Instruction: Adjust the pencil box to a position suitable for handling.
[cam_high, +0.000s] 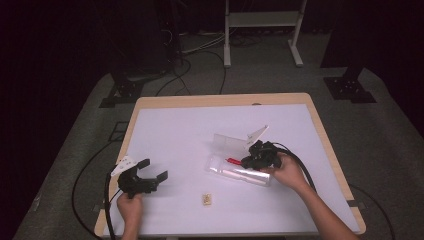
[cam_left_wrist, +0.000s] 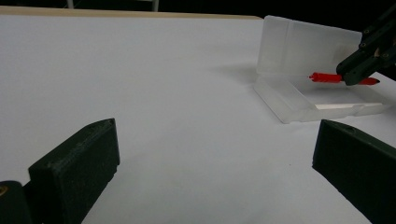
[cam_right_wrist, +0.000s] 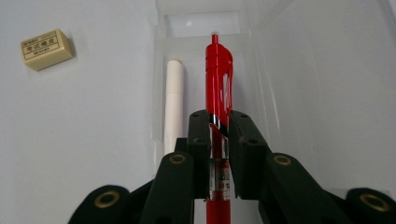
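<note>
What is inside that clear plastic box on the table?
In the clear box lies a white pen-like stick. The right hand-held gripper holds a red pen over the box. The gripper covers the box's near end, so anything there is hidden.

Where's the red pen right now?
The red plastic pen is clamped in the right hand-held gripper, over the clear plastic case, beside a white stick.

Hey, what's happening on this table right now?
A person is working with a claw in each hand. The right claw is shut on a red pen and holds it over an open clear plastic case, where a white stick-like item already lies. The left claw is open, apart from the case, holding nothing. A small eraser sits on the white table near the front edge.
</note>
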